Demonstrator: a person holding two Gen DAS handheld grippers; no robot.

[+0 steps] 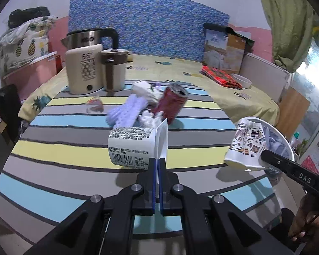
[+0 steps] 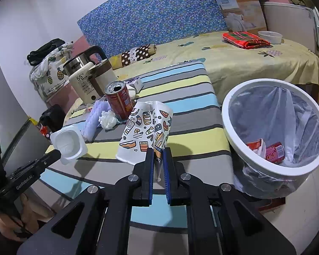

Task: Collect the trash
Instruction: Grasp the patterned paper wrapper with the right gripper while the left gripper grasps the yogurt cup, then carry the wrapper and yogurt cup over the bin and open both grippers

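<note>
My left gripper (image 1: 158, 159) is shut on the rim of a white yogurt cup (image 1: 134, 146) and holds it above the striped table; the cup also shows in the right wrist view (image 2: 69, 143). My right gripper (image 2: 158, 149) is shut on a crumpled patterned paper cup (image 2: 145, 131), seen in the left wrist view (image 1: 246, 144) beside the bin. A white bin (image 2: 274, 165) lined with a clear bag stands at the table's right edge and holds red cans (image 2: 274, 149). A red can (image 2: 118, 99), a crumpled tissue (image 2: 107, 119) and a lilac ribbed piece (image 2: 94, 119) lie on the table.
A steel kettle (image 1: 91, 37), a cream jug (image 1: 84, 70) and a brown-lidded mug (image 1: 113, 70) stand at the table's far left. A bed with a yellow sheet (image 2: 244, 61) lies behind, with a red cloth (image 2: 244, 39) and a white bowl (image 2: 270, 36).
</note>
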